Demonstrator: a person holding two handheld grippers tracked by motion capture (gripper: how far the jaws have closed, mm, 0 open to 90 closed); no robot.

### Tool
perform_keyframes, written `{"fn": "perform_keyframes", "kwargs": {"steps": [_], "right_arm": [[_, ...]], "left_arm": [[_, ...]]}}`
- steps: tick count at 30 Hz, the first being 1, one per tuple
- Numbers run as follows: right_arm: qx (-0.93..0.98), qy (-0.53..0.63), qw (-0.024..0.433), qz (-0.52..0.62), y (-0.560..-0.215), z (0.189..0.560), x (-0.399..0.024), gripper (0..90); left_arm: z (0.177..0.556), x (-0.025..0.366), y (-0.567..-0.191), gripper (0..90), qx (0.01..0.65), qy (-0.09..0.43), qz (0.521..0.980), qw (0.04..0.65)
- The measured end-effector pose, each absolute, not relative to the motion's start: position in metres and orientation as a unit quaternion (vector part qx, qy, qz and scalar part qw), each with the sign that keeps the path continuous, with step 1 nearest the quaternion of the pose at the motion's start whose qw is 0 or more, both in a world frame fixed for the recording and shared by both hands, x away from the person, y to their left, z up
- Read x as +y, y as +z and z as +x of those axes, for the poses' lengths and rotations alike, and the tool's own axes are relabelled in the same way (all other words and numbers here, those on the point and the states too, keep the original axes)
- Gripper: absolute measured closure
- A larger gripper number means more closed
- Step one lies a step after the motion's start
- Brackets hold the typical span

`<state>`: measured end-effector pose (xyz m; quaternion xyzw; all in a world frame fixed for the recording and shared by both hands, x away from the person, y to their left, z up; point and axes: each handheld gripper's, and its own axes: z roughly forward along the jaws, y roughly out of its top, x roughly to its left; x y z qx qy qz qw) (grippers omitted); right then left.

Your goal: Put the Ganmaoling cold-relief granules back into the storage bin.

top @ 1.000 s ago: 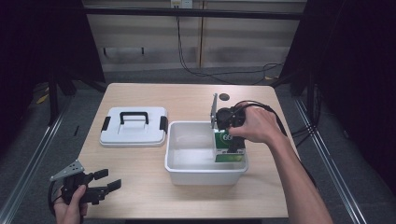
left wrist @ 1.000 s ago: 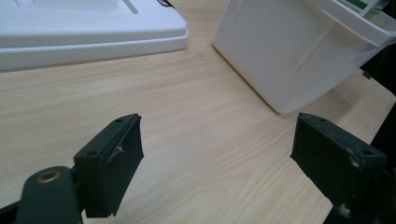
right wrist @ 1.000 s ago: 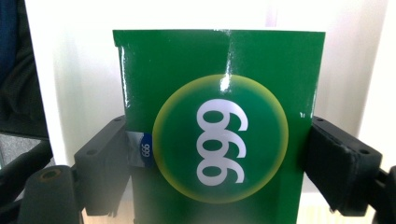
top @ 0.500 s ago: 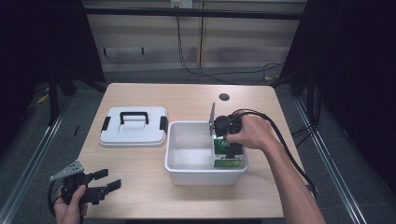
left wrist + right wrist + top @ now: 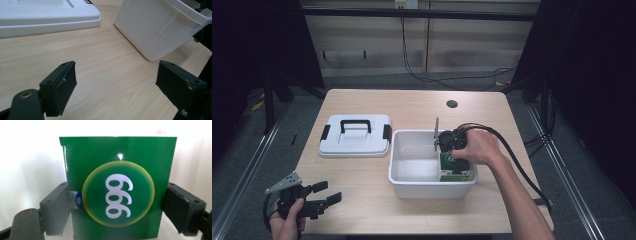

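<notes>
A green box [image 5: 458,168] with a white "999" in a yellow-ringed circle [image 5: 117,157] stands upright in the right end of the white bin [image 5: 412,186]. My right gripper [image 5: 455,159] reaches down into the bin, its jaws pressed on the box's two sides, and is shut on it [image 5: 117,203]. The hand hides the top of the box in the high view. My left gripper [image 5: 328,192] rests low over the table's near left corner, open with nothing between its jaws [image 5: 117,80]. It points at the bin's outer wall [image 5: 155,27].
The bin's white lid [image 5: 355,135] with a black handle and clips lies flat on the wooden table [image 5: 412,105], left of the bin, and shows as the lid [image 5: 47,15] in the left gripper view. A round cable hole [image 5: 452,104] is at the back. The right gripper's cable trails off the right edge.
The right gripper has carried the green box lower and nearer, down into the bin's right end. The left gripper has stayed put.
</notes>
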<state>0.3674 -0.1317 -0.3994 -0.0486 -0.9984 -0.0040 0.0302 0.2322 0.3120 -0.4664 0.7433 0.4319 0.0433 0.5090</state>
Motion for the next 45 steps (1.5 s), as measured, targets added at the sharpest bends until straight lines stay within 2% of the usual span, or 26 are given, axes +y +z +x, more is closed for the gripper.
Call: {"fn": "perform_keyframes", "kwargs": {"steps": [21,34,37,45], "right_arm": [[-0.997,0.018,0.040,-0.056,-0.416,0.368,-0.129,13.1],[-0.998,0.007,0.029,-0.047,-0.412,0.366,-0.132,13.1],[-0.999,0.004,0.023,-0.043,-0.412,0.364,-0.133,9.3],[-0.999,-0.021,0.022,-0.037,-0.409,0.365,-0.138,9.1]], "left_arm": [[0.232,0.311,-0.466,16.2,0.433,0.041,0.743,0.509],[0.232,0.311,-0.467,16.2,0.434,0.041,0.743,0.509],[0.232,0.311,-0.467,16.2,0.433,0.041,0.744,0.507],[0.232,0.311,-0.467,16.2,0.434,0.041,0.743,0.508]]}}
